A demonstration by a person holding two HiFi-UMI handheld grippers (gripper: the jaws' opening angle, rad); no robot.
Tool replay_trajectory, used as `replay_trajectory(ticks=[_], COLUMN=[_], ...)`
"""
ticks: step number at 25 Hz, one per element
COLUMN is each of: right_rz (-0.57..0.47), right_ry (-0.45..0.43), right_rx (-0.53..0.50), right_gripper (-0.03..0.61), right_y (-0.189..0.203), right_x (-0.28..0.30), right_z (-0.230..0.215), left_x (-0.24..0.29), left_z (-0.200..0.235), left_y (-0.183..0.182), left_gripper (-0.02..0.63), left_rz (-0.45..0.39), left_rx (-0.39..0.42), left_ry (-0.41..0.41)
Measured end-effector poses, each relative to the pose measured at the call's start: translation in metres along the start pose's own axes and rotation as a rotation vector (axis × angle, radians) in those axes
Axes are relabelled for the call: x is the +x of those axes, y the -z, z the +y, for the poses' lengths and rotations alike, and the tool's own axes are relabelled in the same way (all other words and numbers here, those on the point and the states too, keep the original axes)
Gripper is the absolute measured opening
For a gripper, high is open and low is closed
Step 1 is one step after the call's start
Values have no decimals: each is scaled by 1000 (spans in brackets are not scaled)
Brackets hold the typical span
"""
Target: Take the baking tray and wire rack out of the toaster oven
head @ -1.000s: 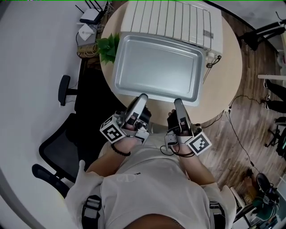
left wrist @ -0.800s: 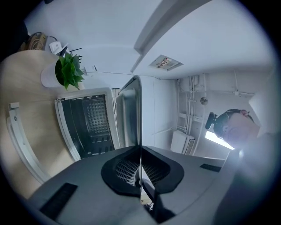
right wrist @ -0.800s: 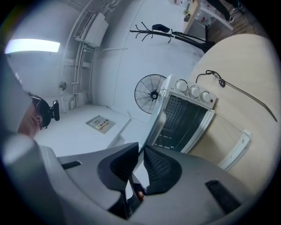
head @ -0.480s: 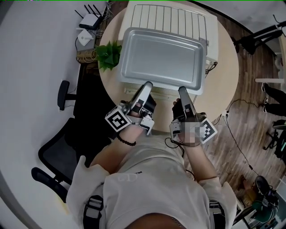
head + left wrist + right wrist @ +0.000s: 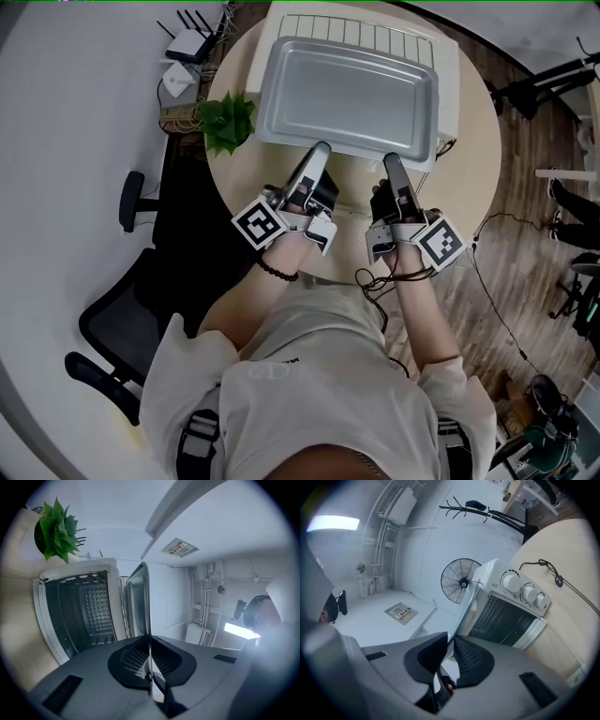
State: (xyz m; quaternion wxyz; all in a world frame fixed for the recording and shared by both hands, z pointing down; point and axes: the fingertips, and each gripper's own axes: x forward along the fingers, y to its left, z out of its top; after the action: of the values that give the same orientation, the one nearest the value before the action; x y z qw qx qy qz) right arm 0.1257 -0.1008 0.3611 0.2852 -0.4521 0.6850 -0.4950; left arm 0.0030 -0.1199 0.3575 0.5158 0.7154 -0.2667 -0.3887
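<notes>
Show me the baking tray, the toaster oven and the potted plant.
baking tray [image 5: 349, 89]: head view, on its bare floor.
toaster oven [image 5: 528, 592]: right gripper view, on the middle knob.
potted plant [image 5: 225, 120]: head view, on its leaves.

- An office-like workroom rather than a kitchen: a white toaster oven [image 5: 448, 82] stands on a round beige table [image 5: 352, 211], just ahead of the left gripper [image 5: 320, 153] and the right gripper [image 5: 393, 161].
- Left of the left gripper are a black swivel chair [image 5: 112, 323] and a white router [image 5: 192, 42] with antennas.
- Right of the right gripper lies wood-plank flooring [image 5: 525, 234].
- Beyond the right gripper stand a pedestal fan [image 5: 461, 581] and a coat stand [image 5: 487, 510], with a wall-mounted air conditioner [image 5: 396, 503].
</notes>
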Motion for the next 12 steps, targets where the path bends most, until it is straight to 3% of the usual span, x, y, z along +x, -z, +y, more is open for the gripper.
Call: replay_trajectory(ticks=[12], right_rz=[-11], right_ry=[19], right_rx=[28], right_gripper=[43], right_y=[-28], right_x=[47], right_z=[-15], left_x=[43], left_z=[23], left_y=[-20], left_gripper=[11], left_rz=[-35], left_rx=[-15], left_ry=[-30])
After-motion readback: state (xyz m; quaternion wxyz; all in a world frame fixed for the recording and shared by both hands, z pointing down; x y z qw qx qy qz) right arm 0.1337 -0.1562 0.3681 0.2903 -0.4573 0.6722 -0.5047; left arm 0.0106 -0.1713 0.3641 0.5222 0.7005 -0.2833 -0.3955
